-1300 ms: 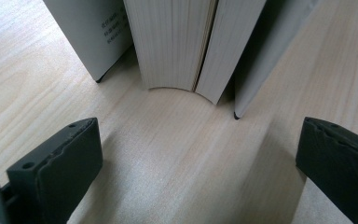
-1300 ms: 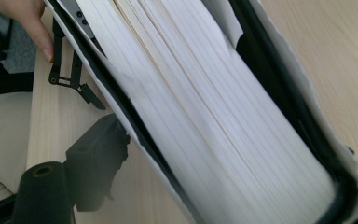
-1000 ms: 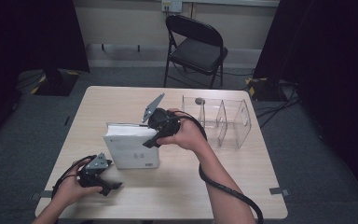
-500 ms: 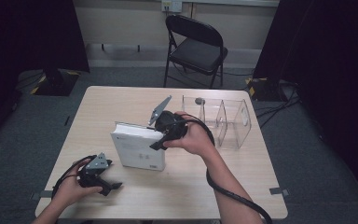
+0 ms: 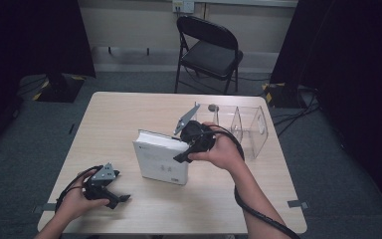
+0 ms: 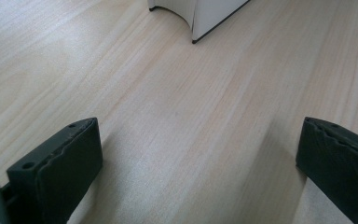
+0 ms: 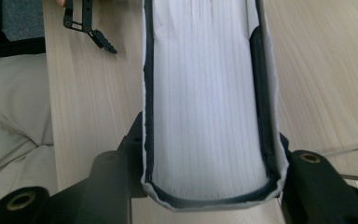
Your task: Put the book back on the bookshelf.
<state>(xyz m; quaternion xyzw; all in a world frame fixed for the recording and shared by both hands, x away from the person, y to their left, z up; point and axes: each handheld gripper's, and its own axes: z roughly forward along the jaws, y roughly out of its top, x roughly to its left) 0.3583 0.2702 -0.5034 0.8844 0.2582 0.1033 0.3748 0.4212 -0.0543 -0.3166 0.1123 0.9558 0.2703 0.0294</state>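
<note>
The right gripper (image 5: 183, 155) clamps a white book (image 5: 160, 162) by its covers, tilted on the wooden table (image 5: 129, 114); its jaws have just eased slightly. The left gripper (image 5: 122, 200) rests released near the front edge.

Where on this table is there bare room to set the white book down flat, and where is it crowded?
Bare wood runs along the table's far-left part, behind the book, and along the near edge between the left gripper and the person's right forearm. It is crowded at the far right, where the clear divider rack stands beside the right gripper.

The table (image 5: 129, 114) is viewed from above; the book (image 5: 160, 160), shared, is seen close from the right gripper (image 5: 185, 152).
</note>
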